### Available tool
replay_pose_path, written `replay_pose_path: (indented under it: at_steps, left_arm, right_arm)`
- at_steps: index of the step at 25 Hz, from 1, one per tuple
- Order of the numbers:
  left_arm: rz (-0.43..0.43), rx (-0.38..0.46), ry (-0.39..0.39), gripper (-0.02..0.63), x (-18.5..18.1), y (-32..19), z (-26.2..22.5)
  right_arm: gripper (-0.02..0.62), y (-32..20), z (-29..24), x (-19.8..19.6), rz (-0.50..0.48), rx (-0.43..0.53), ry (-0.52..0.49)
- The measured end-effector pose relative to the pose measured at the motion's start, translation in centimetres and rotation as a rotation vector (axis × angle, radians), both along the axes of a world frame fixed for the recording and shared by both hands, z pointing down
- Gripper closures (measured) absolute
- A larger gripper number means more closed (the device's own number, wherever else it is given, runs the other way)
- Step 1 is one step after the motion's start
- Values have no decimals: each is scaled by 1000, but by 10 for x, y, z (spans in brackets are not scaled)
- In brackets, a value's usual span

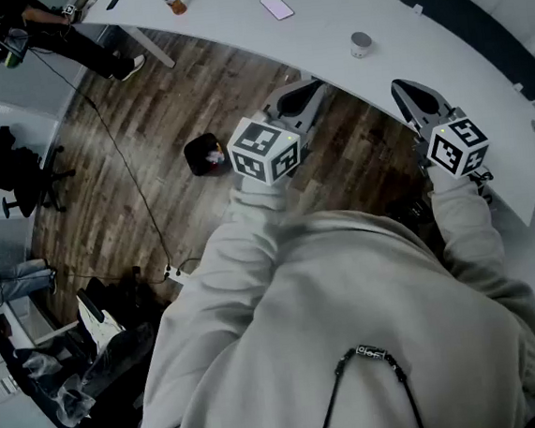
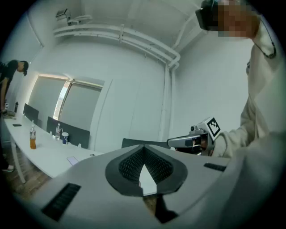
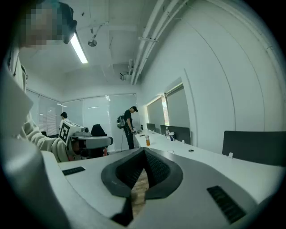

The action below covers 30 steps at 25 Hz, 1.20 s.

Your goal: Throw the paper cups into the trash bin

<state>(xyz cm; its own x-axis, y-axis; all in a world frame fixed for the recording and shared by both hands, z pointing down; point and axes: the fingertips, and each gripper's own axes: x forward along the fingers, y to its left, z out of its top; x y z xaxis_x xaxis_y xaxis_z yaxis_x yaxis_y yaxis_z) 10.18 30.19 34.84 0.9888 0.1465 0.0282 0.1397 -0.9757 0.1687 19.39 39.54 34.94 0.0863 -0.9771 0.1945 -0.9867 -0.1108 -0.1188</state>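
Overhead, square markers (image 1: 263,149) (image 1: 457,146), orange bottle (image 1: 173,0), paper cup (image 1: 360,44)

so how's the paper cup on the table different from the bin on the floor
The paper cup is pale and small, standing on the white table; the trash bin is black and bigger, on the wooden floor. The trash bin holds something light-coloured; what the paper cup holds can't be made out. Both stand upright.

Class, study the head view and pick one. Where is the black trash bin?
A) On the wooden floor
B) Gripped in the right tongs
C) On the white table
A: the trash bin stands on the wooden floor, off the white table and clear of the right tongs, which are shut on nothing.
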Motion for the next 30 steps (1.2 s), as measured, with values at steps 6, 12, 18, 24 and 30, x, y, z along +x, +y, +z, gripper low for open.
replay_pose_path:
  at_steps: [6,12,18,24,30]
  left_arm:
    - [-33,2,2,601,10,-1,4]
    - [-26,-23,41,601,16,4,0]
    - [-62,22,-6,602,27,15,11]
    - [-68,-11,9,602,39,16,14]
    - [-57,-8,-12,603,44,19,22]
  right_arm:
    - [577,3,5,10,0,-2,-16]
    - [577,12,12,28,70,-15,7]
    - [577,17,19,36,61,-4,-19]
    - [577,33,29,47,76,-8,-40]
    - [577,27,25,54,68,19,-37]
